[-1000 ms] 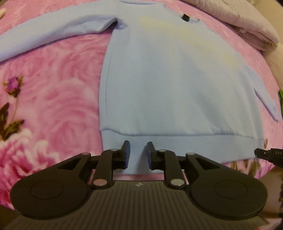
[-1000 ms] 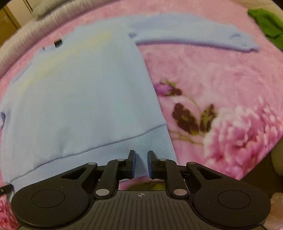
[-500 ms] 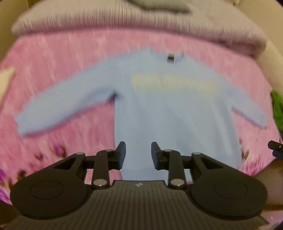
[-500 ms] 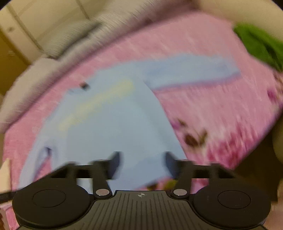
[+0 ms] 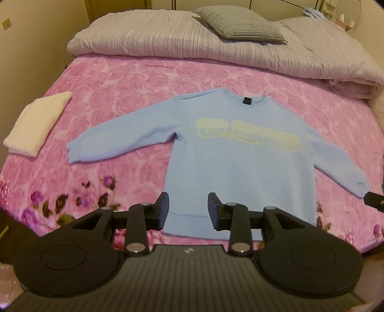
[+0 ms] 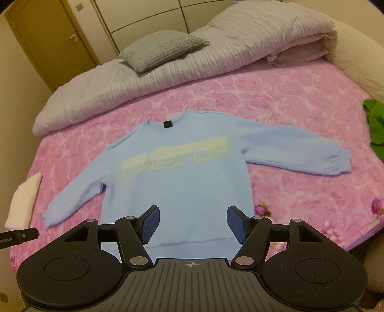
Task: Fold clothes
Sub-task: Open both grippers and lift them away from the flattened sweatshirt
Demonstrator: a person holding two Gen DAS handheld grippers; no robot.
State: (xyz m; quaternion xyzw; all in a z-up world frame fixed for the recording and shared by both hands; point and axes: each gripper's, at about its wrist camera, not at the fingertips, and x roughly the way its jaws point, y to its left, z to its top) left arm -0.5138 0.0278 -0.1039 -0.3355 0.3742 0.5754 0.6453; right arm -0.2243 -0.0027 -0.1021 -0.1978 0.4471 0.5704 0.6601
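One bed point(image 5: 134, 79) with a pink rose-patterned cover is filling both views. One grey ribbed duvet point(image 5: 168, 36) is lying rolled along the top of the frame, and one grey pillow point(image 5: 237, 22) is resting on it. One light blue sweatshirt point(image 5: 237, 168) is lying flat, front side up, in the middle of the frame, with its two sleeves spreading outward, its pale yellow lettering point(image 5: 249, 134) showing across the chest, and its hem pointing toward the bottom edge. One folded white cloth point(image 5: 36, 124) is lying at the left edge of the left wrist view, well apart from the sweatshirt. One green garment point(image 6: 375, 124) is showing at the right edge of the right wrist view. Two grippers are hovering above the hem, touching nothing: the left gripper point(image 5: 188, 213) is standing moderately wide and empty, and the right gripper point(image 6: 193, 224) is standing wide and empty. One wooden door point(image 6: 48, 36) is occupying the upper left of the right wrist view.
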